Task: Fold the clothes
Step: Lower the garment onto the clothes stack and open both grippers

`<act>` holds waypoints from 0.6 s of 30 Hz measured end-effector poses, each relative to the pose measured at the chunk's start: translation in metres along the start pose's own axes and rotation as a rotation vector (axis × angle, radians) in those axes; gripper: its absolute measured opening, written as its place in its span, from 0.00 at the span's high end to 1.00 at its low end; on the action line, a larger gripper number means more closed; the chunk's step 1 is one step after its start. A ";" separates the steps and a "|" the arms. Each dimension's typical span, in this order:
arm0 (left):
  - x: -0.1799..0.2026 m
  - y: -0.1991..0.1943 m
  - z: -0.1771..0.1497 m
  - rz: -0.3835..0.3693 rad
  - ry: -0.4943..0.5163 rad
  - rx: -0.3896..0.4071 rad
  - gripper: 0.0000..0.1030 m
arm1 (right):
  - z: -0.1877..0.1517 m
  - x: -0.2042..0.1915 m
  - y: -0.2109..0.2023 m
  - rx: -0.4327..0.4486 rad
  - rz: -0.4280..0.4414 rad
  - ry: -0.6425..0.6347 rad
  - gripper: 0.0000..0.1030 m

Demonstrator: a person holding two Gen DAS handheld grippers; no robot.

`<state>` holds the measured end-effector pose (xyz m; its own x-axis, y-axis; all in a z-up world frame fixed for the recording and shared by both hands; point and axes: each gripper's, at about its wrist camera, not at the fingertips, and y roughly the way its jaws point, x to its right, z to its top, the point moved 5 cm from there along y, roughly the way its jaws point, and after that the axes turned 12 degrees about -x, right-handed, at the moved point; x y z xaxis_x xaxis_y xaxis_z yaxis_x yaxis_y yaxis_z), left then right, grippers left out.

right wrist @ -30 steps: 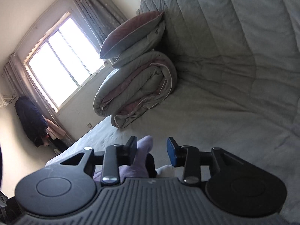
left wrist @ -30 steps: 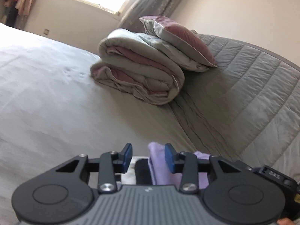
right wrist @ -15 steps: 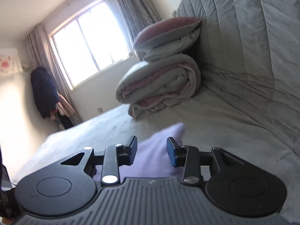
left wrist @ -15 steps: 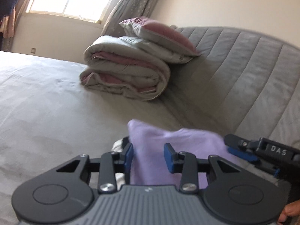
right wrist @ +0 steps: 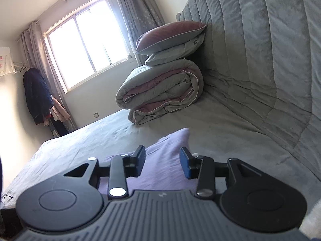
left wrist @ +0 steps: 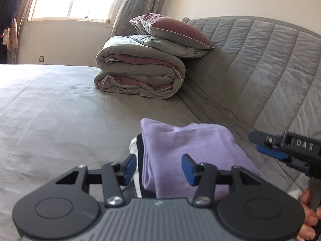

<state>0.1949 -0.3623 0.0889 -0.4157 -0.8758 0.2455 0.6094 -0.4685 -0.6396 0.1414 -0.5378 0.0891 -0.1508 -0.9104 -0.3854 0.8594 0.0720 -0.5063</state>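
Left wrist view: the left gripper [left wrist: 158, 167] has its jaws opening, released, with the folded lilac garment [left wrist: 192, 152] lying between and ahead of them; neither pad presses on it. Under the garment's left edge, beside the left jaw, a dark layer and a white piece of cloth [left wrist: 133, 145] show. Only this view shows the right gripper [left wrist: 266, 146], entering to the right of the jaws, and the fingers of the hand [left wrist: 308, 219] that holds it.

Right wrist view: the right gripper [right wrist: 162, 160] has its jaws opening, released; the garment [right wrist: 170, 142] lies between and below them, one corner pointing ahead. Only this view shows the dark coat [right wrist: 37, 96] hanging far left of the jaws.

Setting: the garment rests on a grey bed [left wrist: 50, 108]. Well ahead of the jaws lies a rolled grey-and-mauve duvet [left wrist: 138, 76] with two pillows [left wrist: 170, 30] on it, against a quilted grey headboard [left wrist: 260, 60]. A bright window [right wrist: 86, 46] with curtains stands behind.

Obscured: the garment's near end is hidden under both gripper bodies; its type cannot be told.
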 end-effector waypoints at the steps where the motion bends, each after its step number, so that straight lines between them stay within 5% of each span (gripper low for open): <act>1: 0.002 -0.007 -0.002 0.007 0.006 -0.007 0.47 | -0.001 -0.005 -0.006 -0.001 0.007 0.001 0.54; 9: 0.011 -0.059 -0.022 0.036 0.016 -0.086 0.39 | -0.013 -0.039 -0.055 -0.016 -0.048 -0.038 0.40; 15: 0.009 -0.098 -0.044 0.035 0.005 -0.144 0.16 | -0.036 -0.060 -0.084 -0.082 -0.143 -0.043 0.29; 18: 0.003 -0.113 -0.058 0.032 -0.006 -0.164 0.05 | -0.057 -0.069 -0.098 -0.094 -0.185 -0.021 0.15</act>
<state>0.0859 -0.3058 0.1198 -0.3938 -0.8907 0.2271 0.5035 -0.4157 -0.7574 0.0394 -0.4590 0.1211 -0.2909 -0.9199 -0.2630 0.7681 -0.0606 -0.6375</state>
